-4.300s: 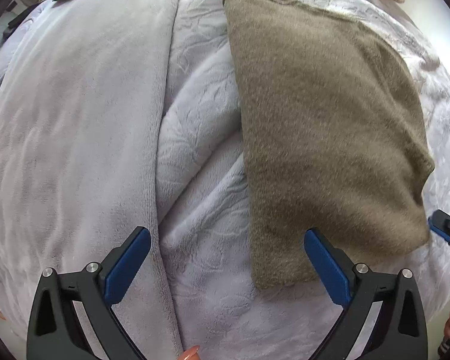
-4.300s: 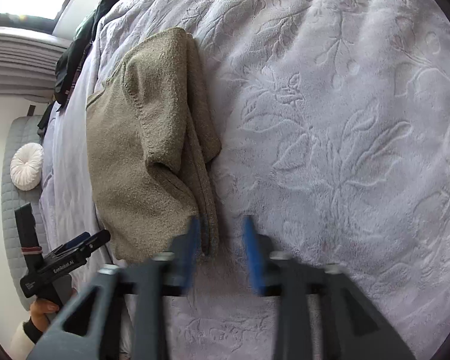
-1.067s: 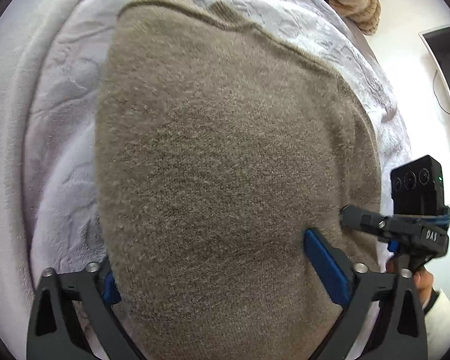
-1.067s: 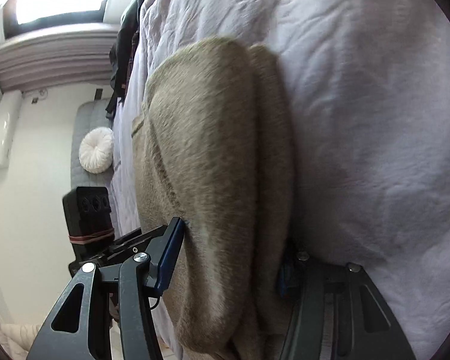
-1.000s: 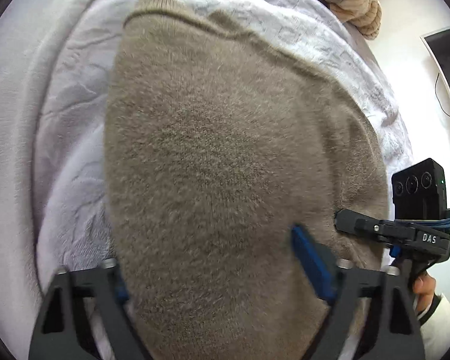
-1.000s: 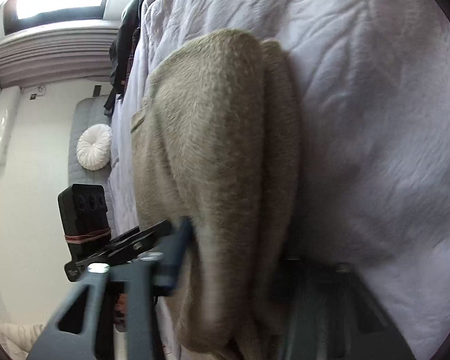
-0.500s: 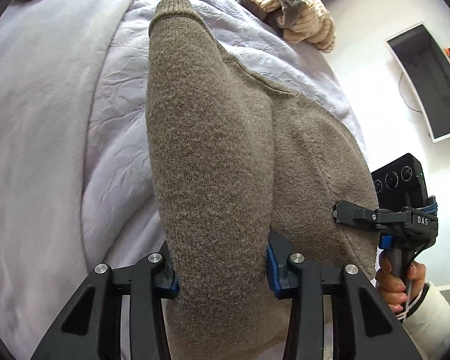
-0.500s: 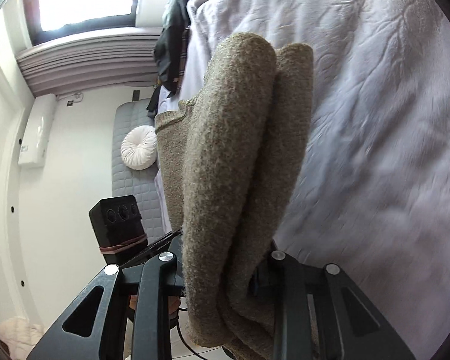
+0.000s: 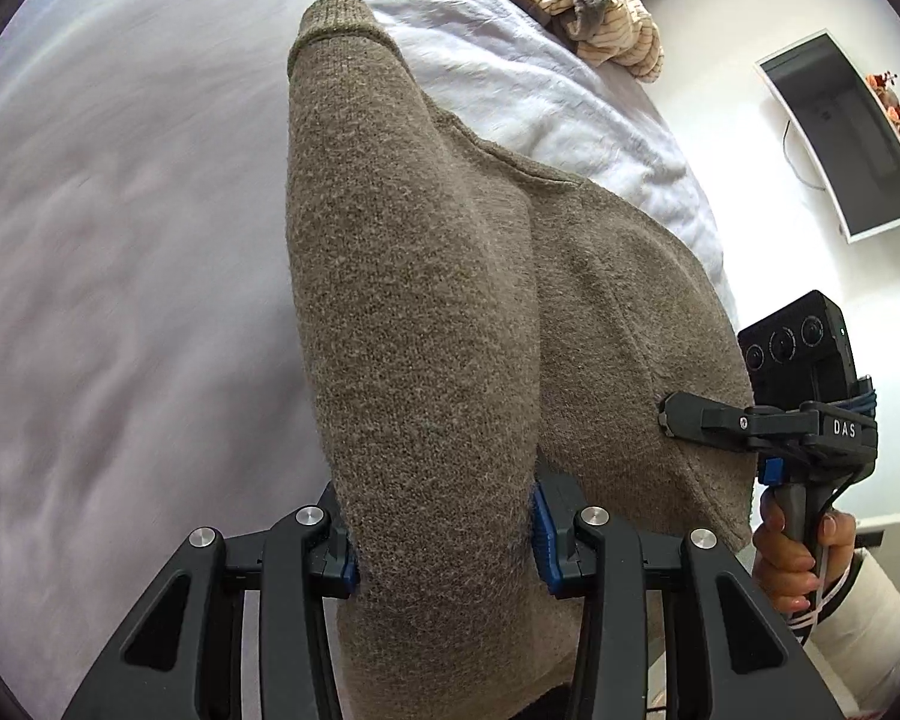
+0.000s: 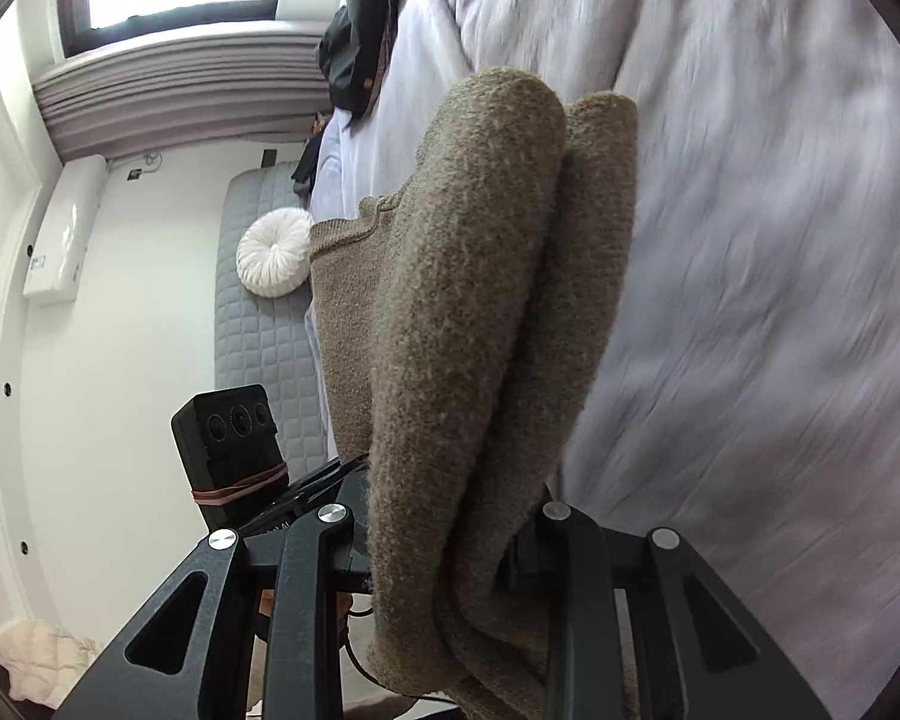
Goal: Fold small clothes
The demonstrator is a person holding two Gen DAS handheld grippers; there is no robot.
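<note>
Lifted off the bed (image 9: 120,240) since a moment earlier, the olive knit sweater (image 9: 414,312) hung doubled — left gripper (image 9: 444,540) and right gripper (image 10: 444,564) jaws each clamped on its edge — next likely needing an even lay-down to complete the fold.

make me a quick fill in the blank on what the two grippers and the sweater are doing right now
1. The left gripper is shut on the olive ____.
2. The sweater is clamped by ____ grippers at once, the right gripper included.
3. Beneath the sweater lies a pale lavender ____.
4. Near the far edge of the bed sits a cream ____ garment.

Missing words: sweater; both; blanket; striped
</note>
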